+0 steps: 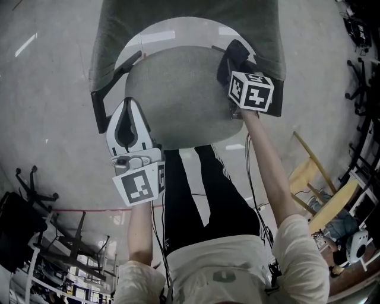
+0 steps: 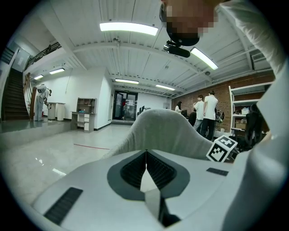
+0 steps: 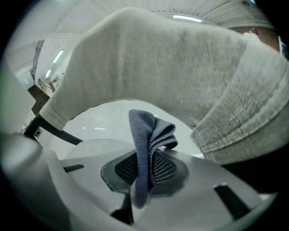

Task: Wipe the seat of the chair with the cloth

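The chair's round grey seat [image 1: 178, 98] fills the upper middle of the head view, with its grey backrest [image 1: 178, 15] beyond and a white shell round it. My right gripper [image 1: 233, 59] is over the seat's far right side, close under the backrest [image 3: 180, 67]. It is shut on a dark blue-grey cloth [image 3: 151, 135] that stands bunched up out of the jaws of the right gripper [image 3: 143, 169]. My left gripper [image 1: 129, 104] hovers at the seat's left edge, shut and empty; its jaws meet in a line in the left gripper view [image 2: 146, 155]. The backrest [image 2: 167, 131] rises ahead of it.
Black armrests [image 1: 98, 104] [image 1: 278, 98] flank the seat. My legs in black striped trousers [image 1: 196, 184] are at the seat's front. A yellow wooden frame [image 1: 314, 178] stands to the right, black office chairs [image 1: 29, 184] and racks to the lower left. People [image 2: 205, 113] stand far off.
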A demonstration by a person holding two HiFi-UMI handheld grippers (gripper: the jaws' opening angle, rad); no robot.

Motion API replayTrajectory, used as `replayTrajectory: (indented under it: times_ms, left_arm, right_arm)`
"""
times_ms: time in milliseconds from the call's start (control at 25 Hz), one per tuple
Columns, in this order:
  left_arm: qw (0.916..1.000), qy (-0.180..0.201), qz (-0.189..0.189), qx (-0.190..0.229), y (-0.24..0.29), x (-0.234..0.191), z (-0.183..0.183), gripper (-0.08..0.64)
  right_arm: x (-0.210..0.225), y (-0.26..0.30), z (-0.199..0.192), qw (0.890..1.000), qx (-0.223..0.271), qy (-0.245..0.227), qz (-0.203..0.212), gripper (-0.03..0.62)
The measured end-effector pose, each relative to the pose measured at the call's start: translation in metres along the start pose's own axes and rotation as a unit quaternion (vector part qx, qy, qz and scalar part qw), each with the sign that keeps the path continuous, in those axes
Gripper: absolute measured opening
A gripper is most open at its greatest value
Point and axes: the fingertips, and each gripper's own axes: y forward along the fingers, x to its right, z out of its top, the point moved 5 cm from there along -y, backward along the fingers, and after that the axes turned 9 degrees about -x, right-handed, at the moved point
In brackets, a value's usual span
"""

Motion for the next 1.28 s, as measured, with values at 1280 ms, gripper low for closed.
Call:
replayTrajectory:
  times_ms: [1280]
  left_arm:
    - [0.9986, 0.018, 0.049, 0.013, -0.057, -0.078, -0.018, 0.017]
  right_arm:
    - [-0.300, 0.057, -0.082, 0.956, -0.105, -0.072, 0.264, 0.049]
